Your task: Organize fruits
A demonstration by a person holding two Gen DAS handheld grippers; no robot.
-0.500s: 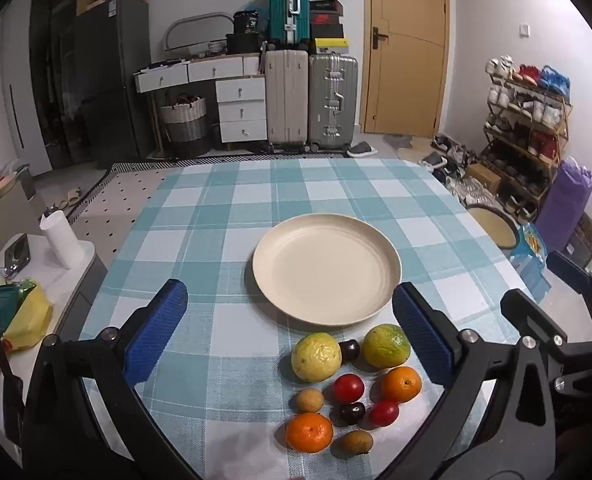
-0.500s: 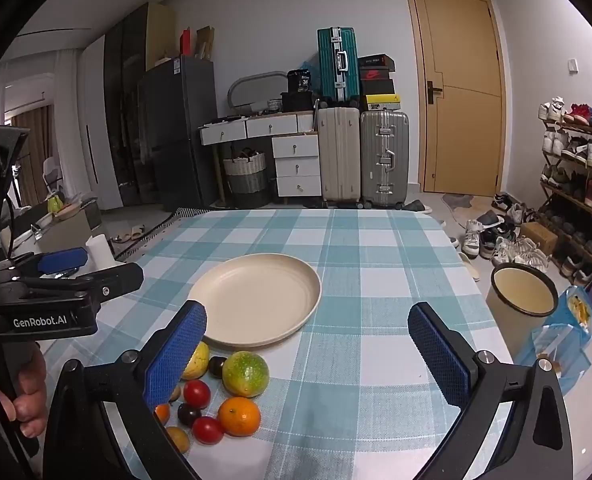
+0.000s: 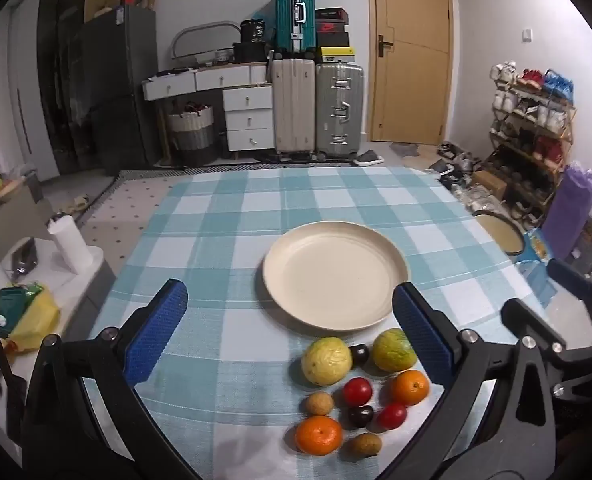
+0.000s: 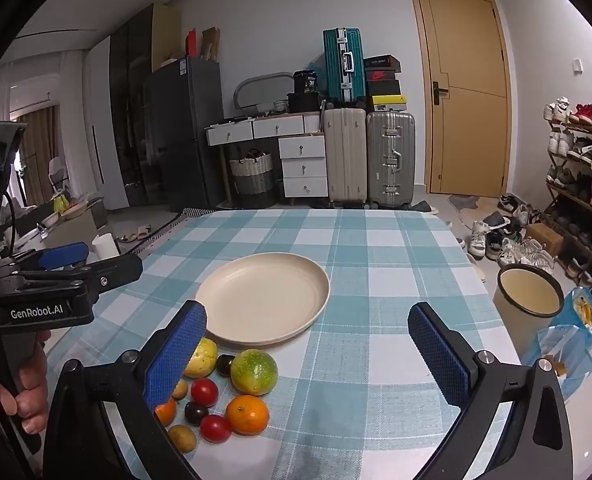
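Both grippers hover above the checked counter (image 3: pixel 224 216) with jaws spread wide and holding nothing. The left gripper (image 3: pixel 290 330) frames bare cloth and the near rim of the cream plate (image 3: pixel 335 272). The fruits (image 3: pixel 351 392) lie in a loose cluster just at the plate's 6 o'clock, none on it. In the right wrist view they sit at 8 o'clock, beside the right gripper (image 4: pixel 307 354).
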